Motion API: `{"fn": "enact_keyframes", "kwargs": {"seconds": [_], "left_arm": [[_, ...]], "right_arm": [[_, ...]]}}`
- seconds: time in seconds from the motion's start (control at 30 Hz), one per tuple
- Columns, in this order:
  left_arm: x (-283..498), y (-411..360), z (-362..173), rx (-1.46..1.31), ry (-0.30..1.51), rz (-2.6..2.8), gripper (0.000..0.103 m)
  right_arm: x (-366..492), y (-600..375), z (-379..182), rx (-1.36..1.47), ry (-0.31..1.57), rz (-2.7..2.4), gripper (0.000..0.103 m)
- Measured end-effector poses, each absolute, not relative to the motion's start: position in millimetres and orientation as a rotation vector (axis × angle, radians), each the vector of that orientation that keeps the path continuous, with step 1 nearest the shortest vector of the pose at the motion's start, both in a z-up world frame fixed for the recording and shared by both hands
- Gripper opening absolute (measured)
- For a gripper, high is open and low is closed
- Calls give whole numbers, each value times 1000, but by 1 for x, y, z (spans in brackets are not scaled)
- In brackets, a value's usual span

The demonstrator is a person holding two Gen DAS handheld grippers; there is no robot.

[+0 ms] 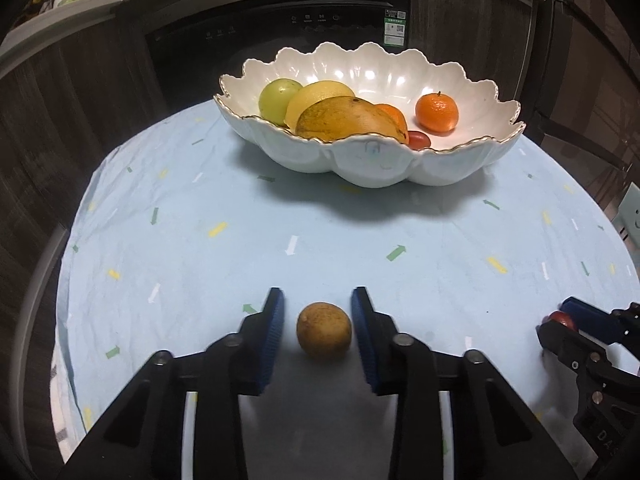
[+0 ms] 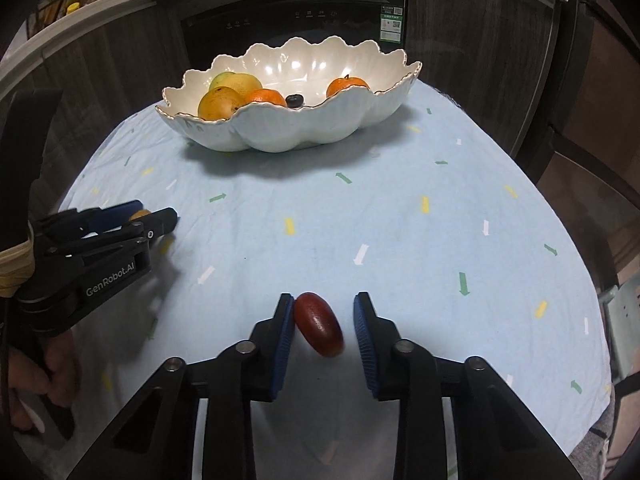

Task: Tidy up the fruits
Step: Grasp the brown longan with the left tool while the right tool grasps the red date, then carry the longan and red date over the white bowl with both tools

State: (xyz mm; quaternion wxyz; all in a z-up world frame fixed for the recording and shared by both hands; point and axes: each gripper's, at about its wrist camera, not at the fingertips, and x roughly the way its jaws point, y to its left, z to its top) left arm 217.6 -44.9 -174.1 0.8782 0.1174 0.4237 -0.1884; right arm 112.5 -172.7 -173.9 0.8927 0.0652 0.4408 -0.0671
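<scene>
2 open claws (image 1: 318,300) (image 2: 324,304) straddling unclamped fruits

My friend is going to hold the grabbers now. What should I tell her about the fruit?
Left gripper: open, fingers on either side of the small brown fruit, which sits on the tablecloth; not squeezed yet.
Right gripper: open, around the dark red fruit, which lies close to or against its left finger; a gap shows at the right one.
White scalloped bowl: at the far side of the table, already holding a green fruit, a lemon, a mango, oranges and a few small fruits.
Left to do: close on both fruits, lift them, and put them in the bowl.
</scene>
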Motion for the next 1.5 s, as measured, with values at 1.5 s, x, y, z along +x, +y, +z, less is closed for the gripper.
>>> {"fn": "enact_keyframes", "kwargs": {"seconds": [1.5], "left_arm": [[202, -53, -107, 242, 817, -336, 25]], "right_arm": [[127, -189, -117, 155, 783, -81, 21]]}}
